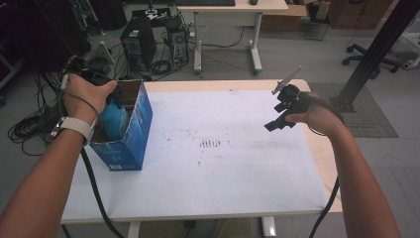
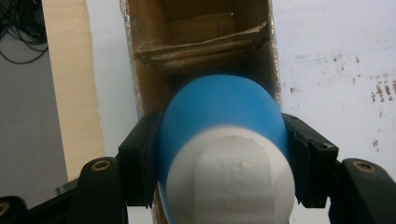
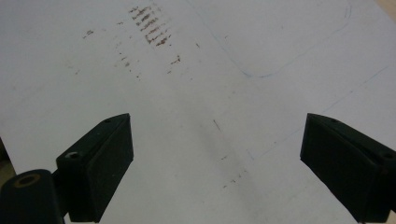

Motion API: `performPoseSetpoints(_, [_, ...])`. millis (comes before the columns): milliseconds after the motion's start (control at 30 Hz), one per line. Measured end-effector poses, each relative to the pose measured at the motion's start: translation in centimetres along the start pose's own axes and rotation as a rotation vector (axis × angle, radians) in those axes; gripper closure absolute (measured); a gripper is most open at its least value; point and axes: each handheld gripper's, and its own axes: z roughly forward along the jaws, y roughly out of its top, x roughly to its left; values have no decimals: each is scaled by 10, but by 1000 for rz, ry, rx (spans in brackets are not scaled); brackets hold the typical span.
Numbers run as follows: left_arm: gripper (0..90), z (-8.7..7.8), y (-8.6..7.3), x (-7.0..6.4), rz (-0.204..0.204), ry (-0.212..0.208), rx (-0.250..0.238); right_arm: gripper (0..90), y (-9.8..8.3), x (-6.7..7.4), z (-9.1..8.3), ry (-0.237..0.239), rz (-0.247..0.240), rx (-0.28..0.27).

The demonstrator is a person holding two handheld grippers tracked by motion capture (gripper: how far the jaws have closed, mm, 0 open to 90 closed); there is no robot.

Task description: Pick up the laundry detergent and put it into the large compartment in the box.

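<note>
A blue bottle point(image 1: 113, 119) with a white cap point(image 2: 231, 179) is held partly inside an open blue cardboard box point(image 1: 134, 130) at the table's left edge. My left gripper point(image 2: 223, 154) is shut on the bottle point(image 2: 219, 109), its black pads point(image 2: 140, 158) pressing both sides just above the box opening point(image 2: 196, 44). The person's left hand covers that gripper point(image 1: 115, 95) in the high view. My right gripper point(image 1: 278, 118) hovers over the right part of the table, and its jaws stand wide open point(image 3: 215, 163) with nothing between them.
A white sheet point(image 1: 213, 148) with brown smudges point(image 1: 210, 144) covers the wooden table point(image 1: 324, 153). Cables trail from both grippers over the front edge. Beyond the table are a computer tower point(image 1: 137, 44), tangled cables, a desk and a black post point(image 1: 369, 54).
</note>
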Motion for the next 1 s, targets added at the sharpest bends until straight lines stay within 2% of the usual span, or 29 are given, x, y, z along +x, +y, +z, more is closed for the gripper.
performPoseSetpoints(267, [374,11,-1,-1,16,7,-12,96,-3,-2,3,2,9,8])
performPoseSetpoints(1000, [374,40,-7,-7,41,14,7,96,-4,-2,3,3,10,8])
